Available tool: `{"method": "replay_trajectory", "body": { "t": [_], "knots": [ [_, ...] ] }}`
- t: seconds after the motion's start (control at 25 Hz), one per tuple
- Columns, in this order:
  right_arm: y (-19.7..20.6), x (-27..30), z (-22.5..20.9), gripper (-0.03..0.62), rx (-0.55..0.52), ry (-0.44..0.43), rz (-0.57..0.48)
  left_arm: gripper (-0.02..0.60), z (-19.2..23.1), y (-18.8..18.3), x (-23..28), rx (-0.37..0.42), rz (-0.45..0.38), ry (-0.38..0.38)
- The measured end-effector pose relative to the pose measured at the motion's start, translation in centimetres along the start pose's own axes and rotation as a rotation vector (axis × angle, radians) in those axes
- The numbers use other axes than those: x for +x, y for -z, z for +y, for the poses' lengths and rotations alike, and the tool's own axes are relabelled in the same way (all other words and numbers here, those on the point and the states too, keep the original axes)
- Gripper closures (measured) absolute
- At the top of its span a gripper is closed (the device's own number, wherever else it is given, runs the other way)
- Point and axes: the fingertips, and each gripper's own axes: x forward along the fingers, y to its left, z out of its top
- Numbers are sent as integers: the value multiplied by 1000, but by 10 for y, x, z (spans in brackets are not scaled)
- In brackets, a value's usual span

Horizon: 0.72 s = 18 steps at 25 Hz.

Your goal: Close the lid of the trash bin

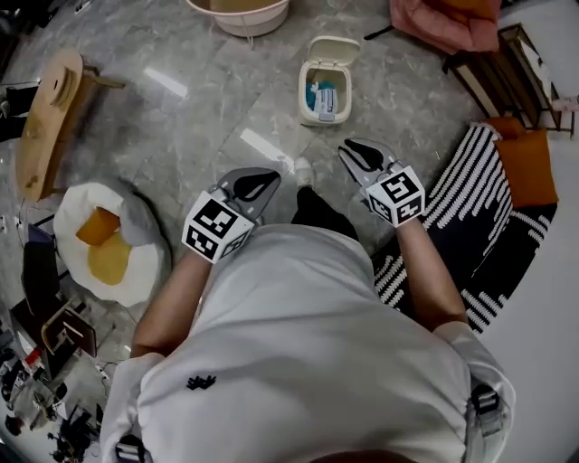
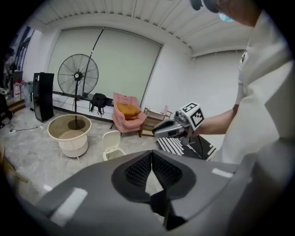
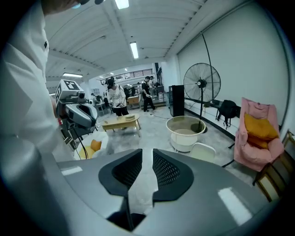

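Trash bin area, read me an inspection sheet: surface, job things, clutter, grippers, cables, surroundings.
Surface: grey marble-look floor.
Job's things: trash bin on the floor, lid hinged open, rubbish inside.
Clutter: egg-shaped cushion, low wooden table, striped rug.
Grippers: left gripper shut, empty; right gripper slightly open, empty; both short of the bin.
Cables: nothing seen.
Surroundings: round cream tub, pink chair, standing fan, people far off.

The floor [image 1: 208, 108] is being overlooked steeply from the head, while the trash bin [image 2: 112, 143] is being faced from low down by both gripper views.
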Motion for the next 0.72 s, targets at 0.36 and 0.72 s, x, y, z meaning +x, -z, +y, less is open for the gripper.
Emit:
{"method": "replay_trajectory", "body": {
  "t": [0.36,0.72],
  "knots": [
    [10,77,-161,536,-65,-95,125,523,36,-49,68,-110,-12,-93],
    [32,170,-273,507,-113,-91,229,524,63,-53,91,-253,-18,-161]
  ]
}}
